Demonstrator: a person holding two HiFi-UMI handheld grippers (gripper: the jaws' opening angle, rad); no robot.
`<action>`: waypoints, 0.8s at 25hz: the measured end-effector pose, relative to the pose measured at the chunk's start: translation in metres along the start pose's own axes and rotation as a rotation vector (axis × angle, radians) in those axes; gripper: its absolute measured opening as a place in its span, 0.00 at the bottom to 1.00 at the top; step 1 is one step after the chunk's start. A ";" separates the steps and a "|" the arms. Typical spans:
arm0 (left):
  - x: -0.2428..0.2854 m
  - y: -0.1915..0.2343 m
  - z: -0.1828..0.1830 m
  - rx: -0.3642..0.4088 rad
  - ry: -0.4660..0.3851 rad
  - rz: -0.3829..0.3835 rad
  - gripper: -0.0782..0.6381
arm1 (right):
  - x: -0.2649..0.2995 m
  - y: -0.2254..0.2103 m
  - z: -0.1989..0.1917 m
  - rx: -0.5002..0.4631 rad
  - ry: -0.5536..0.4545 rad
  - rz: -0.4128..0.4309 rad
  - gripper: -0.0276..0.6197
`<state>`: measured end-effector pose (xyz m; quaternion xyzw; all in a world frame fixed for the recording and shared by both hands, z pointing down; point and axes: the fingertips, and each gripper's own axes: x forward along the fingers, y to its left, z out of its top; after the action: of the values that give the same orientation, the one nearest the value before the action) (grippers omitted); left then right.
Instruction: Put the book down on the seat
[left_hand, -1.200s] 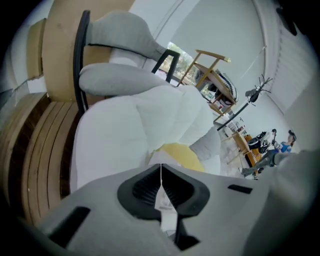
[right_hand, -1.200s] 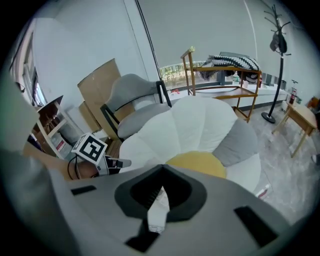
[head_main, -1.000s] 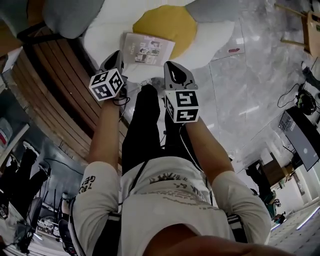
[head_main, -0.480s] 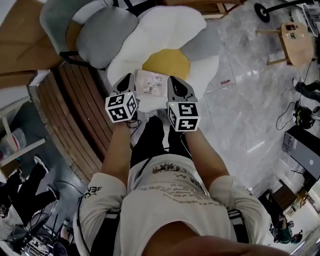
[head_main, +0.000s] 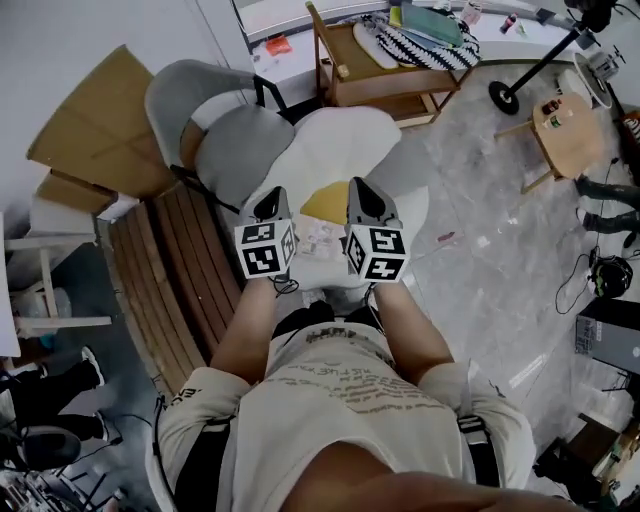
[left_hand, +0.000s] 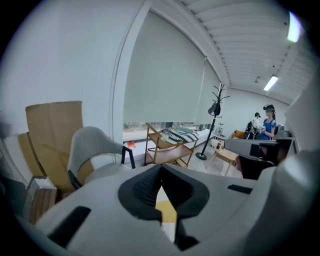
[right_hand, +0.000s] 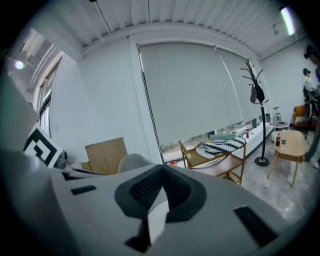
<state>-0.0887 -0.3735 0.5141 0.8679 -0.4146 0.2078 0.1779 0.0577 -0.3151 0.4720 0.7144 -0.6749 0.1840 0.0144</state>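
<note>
Thin pale book (head_main: 320, 238) lies flat on white flower-shaped seat cushion (head_main: 335, 140), by its yellow centre. Left claw (head_main: 272, 204) and right claw (head_main: 364, 198) hang above it, each pressed together, empty.

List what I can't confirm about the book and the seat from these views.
Head view: the book is tiny, and the left gripper and right gripper cover its side edges. Its cover is unreadable, and I can't tell if it lies flat on the flower cushion.
Left gripper view: its own body blocks the book; only a yellow-white sliver shows.
Right gripper view: only a white sliver shows.
Head view: the person's arms hide the cushion's near edge.
</note>
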 end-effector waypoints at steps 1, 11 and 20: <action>-0.004 -0.004 0.015 0.013 -0.017 -0.001 0.14 | -0.001 0.000 0.012 -0.002 -0.024 0.003 0.08; -0.053 -0.036 0.137 0.117 -0.241 -0.029 0.14 | -0.028 0.020 0.122 -0.079 -0.240 0.052 0.08; -0.090 -0.040 0.180 0.159 -0.348 -0.043 0.14 | -0.053 0.037 0.165 -0.097 -0.367 0.036 0.08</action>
<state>-0.0696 -0.3784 0.3099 0.9107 -0.4027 0.0829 0.0387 0.0609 -0.3117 0.2949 0.7221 -0.6871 0.0182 -0.0776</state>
